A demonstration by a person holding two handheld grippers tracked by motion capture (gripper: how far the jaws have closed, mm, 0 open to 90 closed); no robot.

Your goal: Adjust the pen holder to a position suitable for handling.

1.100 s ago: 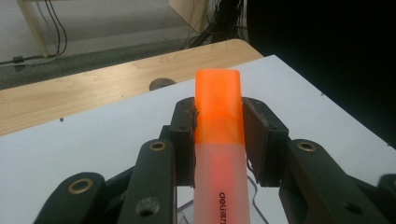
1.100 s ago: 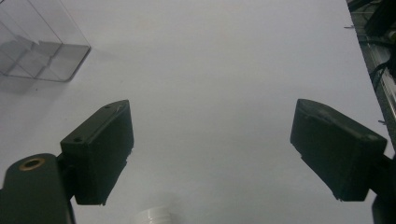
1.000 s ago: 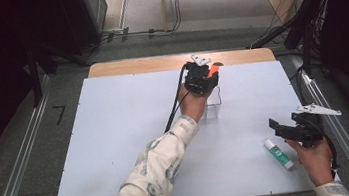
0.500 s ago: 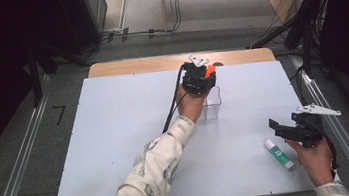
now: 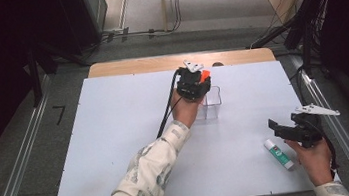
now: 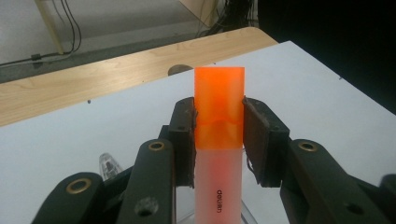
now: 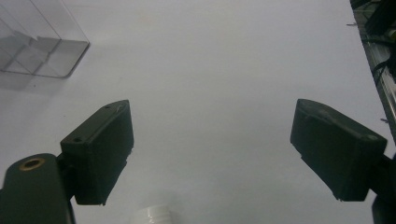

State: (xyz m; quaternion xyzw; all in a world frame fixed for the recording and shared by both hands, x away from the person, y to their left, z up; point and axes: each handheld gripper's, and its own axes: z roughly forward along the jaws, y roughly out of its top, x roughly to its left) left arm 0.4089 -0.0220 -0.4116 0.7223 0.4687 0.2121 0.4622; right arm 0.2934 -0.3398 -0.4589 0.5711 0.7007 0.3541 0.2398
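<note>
A white table top (image 5: 116,135) rests on a wooden board (image 5: 133,66) whose far edge shows beyond it; metal rails (image 5: 15,173) run along both sides (over grey floor); black cables (image 5: 144,31) trail behind.

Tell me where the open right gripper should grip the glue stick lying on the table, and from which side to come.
Grip the glue stick across the middle of its round body, coming straight down from above. It lies flat on the white table, so only its long sides are free. The right gripper hovers open just beyond its white cap end, probably wide enough to straddle it.
</note>
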